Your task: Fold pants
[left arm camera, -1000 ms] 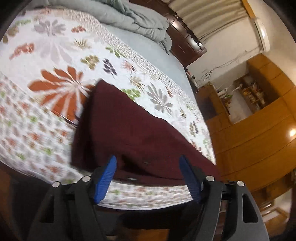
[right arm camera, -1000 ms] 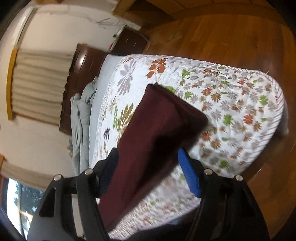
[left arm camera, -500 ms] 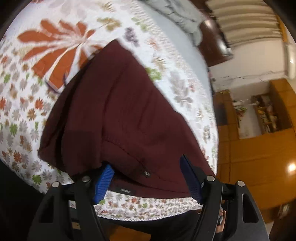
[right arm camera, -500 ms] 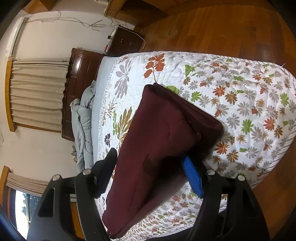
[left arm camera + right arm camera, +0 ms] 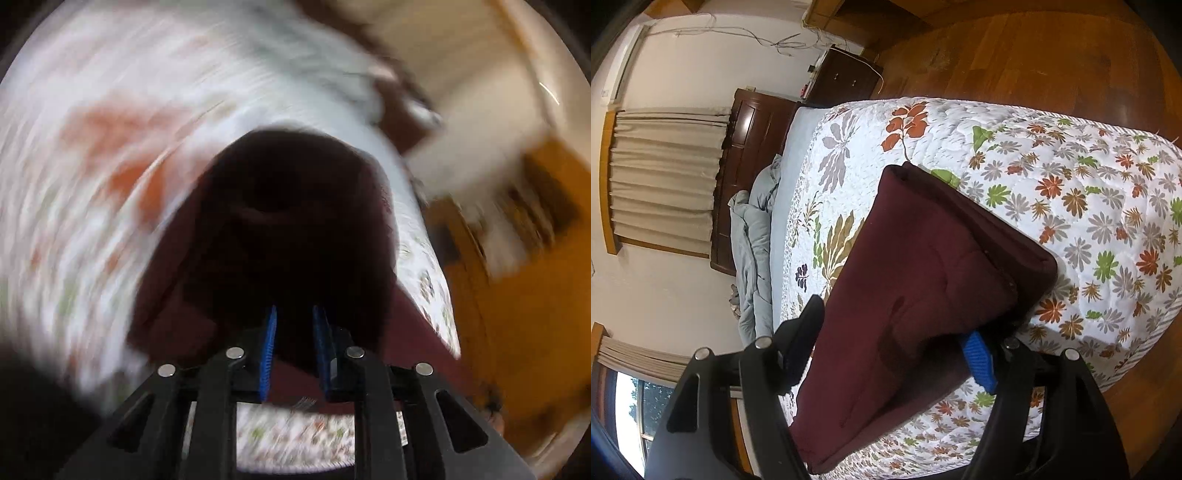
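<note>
Pants [image 5: 923, 288], one maroon pair: left gripper [image 5: 293, 325] clamps them, right gripper [image 5: 894, 328] gapes wide.

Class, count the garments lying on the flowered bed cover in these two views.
1: the maroon pants, partly folded, at the bed cover's near end. More may be hidden.

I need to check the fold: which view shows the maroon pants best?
The right wrist view: the pants lie sharp and nearly whole on the floral quilt. The left wrist view shows them dark and motion-blurred.
</note>
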A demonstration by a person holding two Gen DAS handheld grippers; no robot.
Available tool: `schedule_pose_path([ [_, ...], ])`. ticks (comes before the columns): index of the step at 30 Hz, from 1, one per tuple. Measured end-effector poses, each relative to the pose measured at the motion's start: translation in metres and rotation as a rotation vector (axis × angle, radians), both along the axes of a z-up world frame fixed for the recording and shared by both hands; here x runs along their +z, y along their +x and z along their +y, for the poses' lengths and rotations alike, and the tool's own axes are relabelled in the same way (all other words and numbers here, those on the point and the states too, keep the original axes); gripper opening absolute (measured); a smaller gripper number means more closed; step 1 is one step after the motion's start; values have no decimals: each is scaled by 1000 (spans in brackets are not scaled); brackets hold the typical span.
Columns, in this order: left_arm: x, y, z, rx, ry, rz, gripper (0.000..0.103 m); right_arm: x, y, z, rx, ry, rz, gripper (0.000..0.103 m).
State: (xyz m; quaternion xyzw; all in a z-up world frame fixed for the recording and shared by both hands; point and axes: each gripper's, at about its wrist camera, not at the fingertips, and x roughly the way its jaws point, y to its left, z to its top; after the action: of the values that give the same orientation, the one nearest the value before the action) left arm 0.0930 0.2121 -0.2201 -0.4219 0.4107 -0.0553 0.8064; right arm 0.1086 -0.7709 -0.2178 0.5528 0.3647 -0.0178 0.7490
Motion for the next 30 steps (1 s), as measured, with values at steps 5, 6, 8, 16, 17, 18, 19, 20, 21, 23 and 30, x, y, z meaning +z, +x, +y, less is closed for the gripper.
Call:
schedule_pose_path([
  [5, -10, -34, 8, 98, -255, -30, 81, 2, 0, 1, 20, -27, 16, 71],
  [6, -10, -38, 5, 104, -278, -60, 83, 2, 1, 2, 16, -23, 16, 72],
  [8, -11, -40, 6, 92, -258, -60, 83, 1, 2, 1, 9, -17, 13, 72],
  [16, -21, -2, 27, 121, -302, -31, 83, 0, 1, -1, 6, -11, 6, 73],
  [17, -22, 4, 26, 116, -296, -20, 83, -1, 1, -1, 4, -9, 6, 73],
  [18, -24, 11, 27, 117, -289, 4, 83, -1, 1, -1, 4, -11, 6, 73],
  [19, -24, 16, 26, 119, -287, 10, 83, -1, 1, -1, 6, -13, 6, 73],
  [20, -24, 22, 26, 114, -273, 20, 83, -1, 1, -1, 9, -17, 7, 73],
  [21, -24, 27, 24, 107, -254, 26, 83, -1, 2, -1, 12, -18, 7, 73],
  [23, -20, 39, 22, 95, -190, -2, 78, -2, 1, -2, 11, -14, 5, 73],
  [30, -17, 28, 20, 126, -74, -40, 20, 2, 1, 0, 24, -35, -3, 74],
])
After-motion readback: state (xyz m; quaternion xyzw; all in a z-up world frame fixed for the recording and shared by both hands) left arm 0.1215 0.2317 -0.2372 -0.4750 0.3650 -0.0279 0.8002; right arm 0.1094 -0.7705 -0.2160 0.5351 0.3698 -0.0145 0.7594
